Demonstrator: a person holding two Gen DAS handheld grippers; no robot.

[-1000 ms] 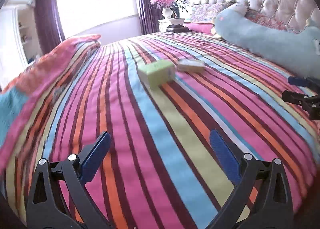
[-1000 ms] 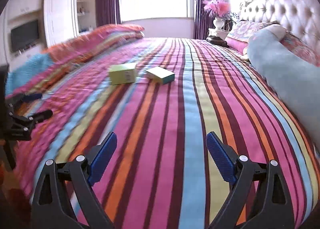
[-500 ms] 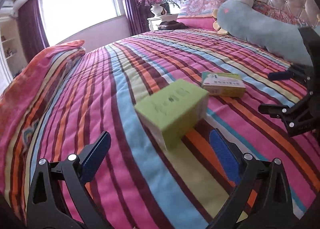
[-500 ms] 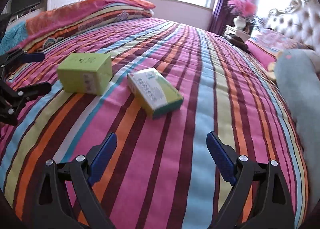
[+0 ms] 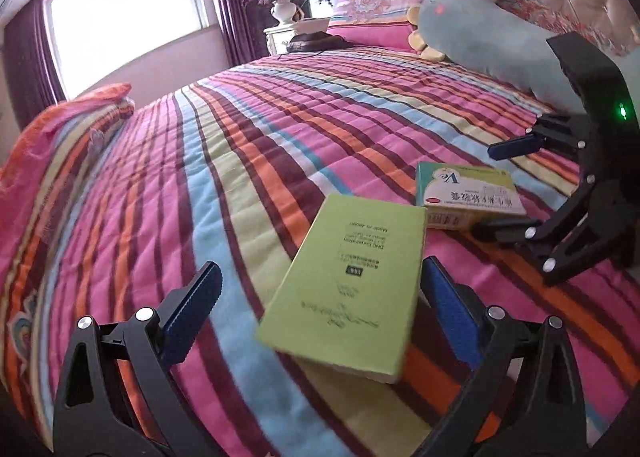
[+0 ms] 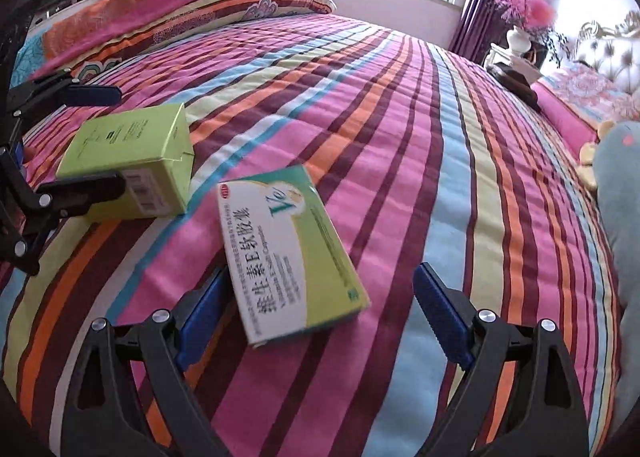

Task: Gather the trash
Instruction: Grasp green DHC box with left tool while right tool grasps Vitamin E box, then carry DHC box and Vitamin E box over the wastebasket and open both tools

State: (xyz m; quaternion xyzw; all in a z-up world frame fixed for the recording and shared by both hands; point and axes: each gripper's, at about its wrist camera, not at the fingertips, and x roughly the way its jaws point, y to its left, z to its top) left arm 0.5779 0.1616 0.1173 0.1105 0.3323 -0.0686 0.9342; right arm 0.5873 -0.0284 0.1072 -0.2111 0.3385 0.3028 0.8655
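left gripper (image 5: 320, 297): spread wide, nothing pinched. the lime green box (image 5: 348, 289) sits between the blue pads, right pad looks just beside its edge, can't tell if it's actually touching

right gripper (image 6: 320, 313): also wide open, holding nothing. the vitamin box (image 6: 288, 253) lies flat between the jaws, closer to the left pad

where the trash is: both boxes on the striped bedspread (image 5: 280, 129), near each other but apart, corners almost meeting in the left wrist view

risk 1: soft quilt. my guess is the pads dig into fabric and pinch a fold along with the carton, or the box tips instead of getting clamped

risk 2: neither box is centered in its jaws, so closing now probably shoves it sideways first. the vitamin box sits at an angle too, could twist out

risk 3: the two grippers are working close together, so they might bump each other or nudge the other box

risk 4: light cardboard, likely empty, squeezes flat easily

containers: no bin or bag visible anywhere in either view. only a white vase (image 5: 285, 11) with pink feathery flowers on the nightstand. can't see inside the boxes
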